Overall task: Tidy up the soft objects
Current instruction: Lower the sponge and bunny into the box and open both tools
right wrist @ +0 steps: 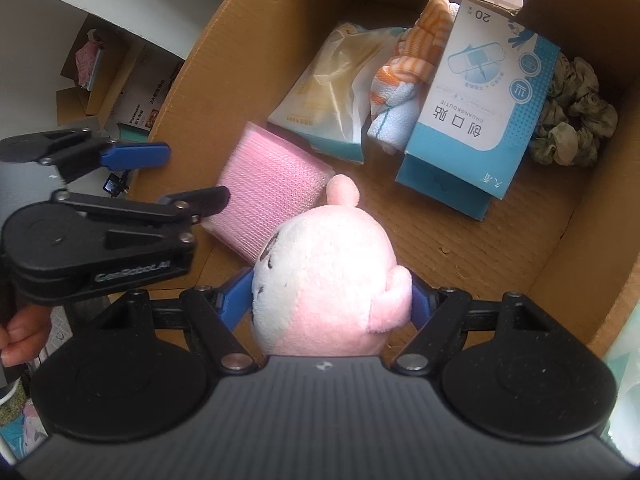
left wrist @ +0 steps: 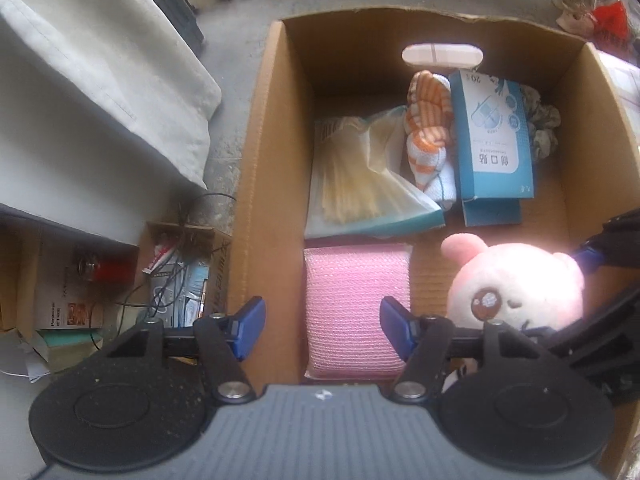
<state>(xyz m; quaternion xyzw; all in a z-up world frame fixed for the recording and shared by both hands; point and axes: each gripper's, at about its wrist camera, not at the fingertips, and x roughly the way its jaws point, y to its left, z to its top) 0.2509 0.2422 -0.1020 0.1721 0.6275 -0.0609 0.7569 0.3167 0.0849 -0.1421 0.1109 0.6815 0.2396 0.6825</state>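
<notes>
- Your right gripper [right wrist: 332, 300] has its jaws clenched on the pink plush toy [right wrist: 324, 276], held over the cardboard box [right wrist: 592, 216] floor.
- Your left gripper [left wrist: 322, 322] has its jaws released, straddling the box's left wall.
- The pink sponge [right wrist: 272, 188] lies at the toy's 11 o'clock; the blue bandage carton [right wrist: 480, 104] sits at 1 o'clock.

Inside the brown cardboard box [right wrist: 440, 240], the pink mesh sponge [right wrist: 272, 192] lies near the left wall, the clear plastic packet [right wrist: 328, 92] behind it, then rightward the orange-striped towel [right wrist: 404, 76], the blue-and-white bandage carton [right wrist: 476, 96] and the grey-green fabric scrunchie [right wrist: 576, 120], with the pink plush toy [right wrist: 324, 280] nearest the front.
</notes>
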